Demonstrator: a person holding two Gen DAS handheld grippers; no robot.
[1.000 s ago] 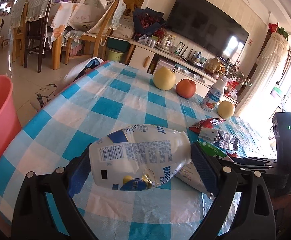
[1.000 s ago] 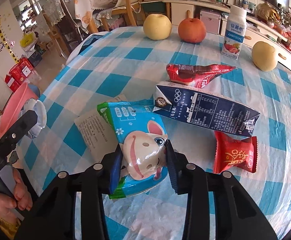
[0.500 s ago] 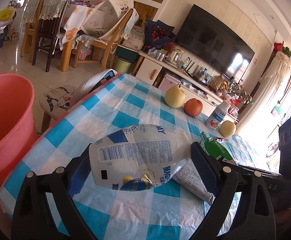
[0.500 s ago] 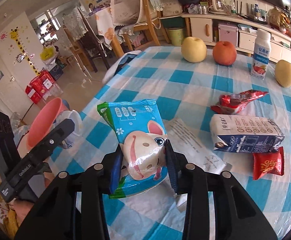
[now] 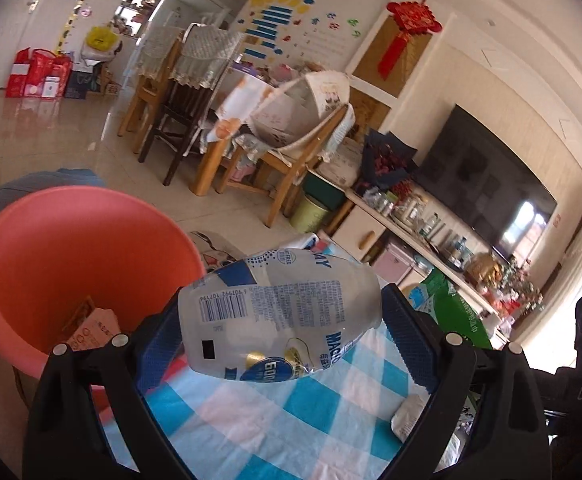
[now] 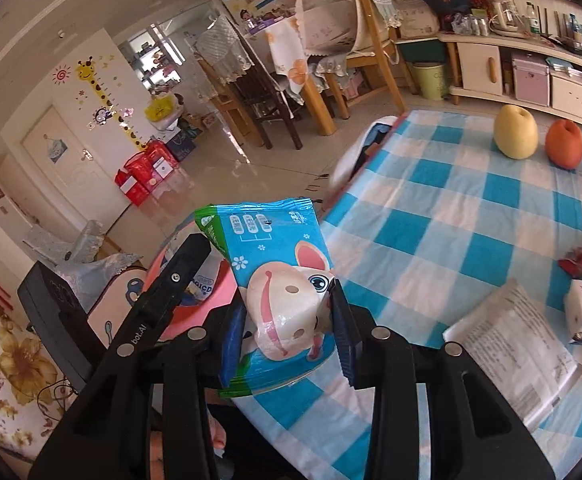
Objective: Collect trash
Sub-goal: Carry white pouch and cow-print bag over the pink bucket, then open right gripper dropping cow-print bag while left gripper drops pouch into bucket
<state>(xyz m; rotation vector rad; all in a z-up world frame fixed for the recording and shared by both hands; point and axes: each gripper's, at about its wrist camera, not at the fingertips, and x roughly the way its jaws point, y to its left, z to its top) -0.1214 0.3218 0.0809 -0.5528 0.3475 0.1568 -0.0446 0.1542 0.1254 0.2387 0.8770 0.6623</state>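
Checked tablecloth (image 5: 275, 412); bottle (image 5: 279, 320) in left claw (image 5: 283, 344).

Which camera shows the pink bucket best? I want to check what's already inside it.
The left wrist view: the pink bucket faces the camera, its open mouth and some cardboard-like trash at the bottom visible. In the right wrist view only a sliver of its rim shows, hidden behind the left gripper and the snack packet.
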